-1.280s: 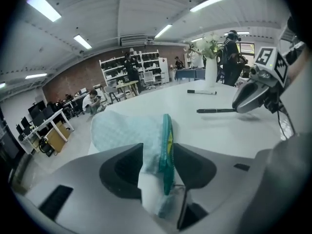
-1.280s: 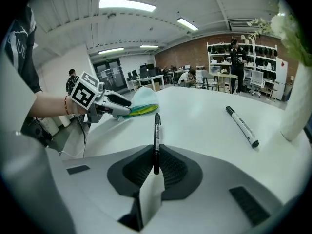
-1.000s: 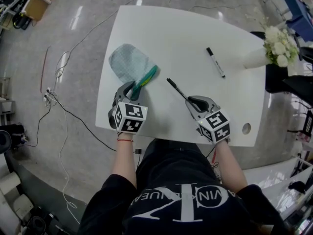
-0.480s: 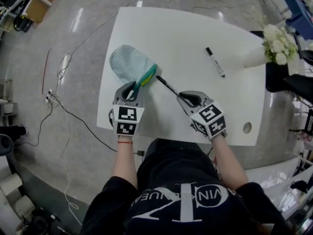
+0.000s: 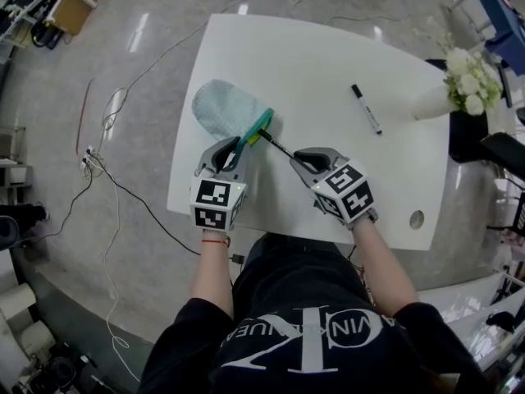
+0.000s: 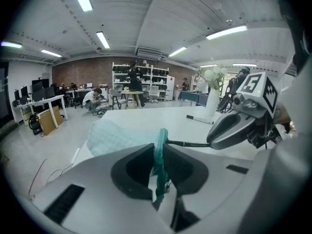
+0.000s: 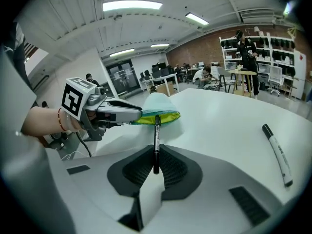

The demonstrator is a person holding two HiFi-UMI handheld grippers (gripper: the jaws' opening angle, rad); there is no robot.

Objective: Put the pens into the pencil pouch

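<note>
A pale blue pencil pouch (image 5: 226,108) with a teal zip edge (image 5: 256,127) lies on the white table (image 5: 328,56). My left gripper (image 5: 230,149) has just been closing and is now shut on that teal edge (image 6: 160,145), lifting it so the yellow-green mouth (image 7: 157,116) gapes. My right gripper (image 5: 301,161) is shut on a black pen (image 7: 156,141). The pen (image 5: 277,145) points up-left, its tip at the pouch's mouth. A second black-and-white pen (image 5: 366,108) lies loose at the far right of the table.
A white vase of white flowers (image 5: 458,79) stands at the table's right edge. A round cable hole (image 5: 417,218) sits near the front right corner. Cables (image 5: 115,179) trail over the floor to the left.
My right gripper carried the black pen leftward, up to the pouch's mouth. My left gripper closed on the teal zip edge and raised it a little.
</note>
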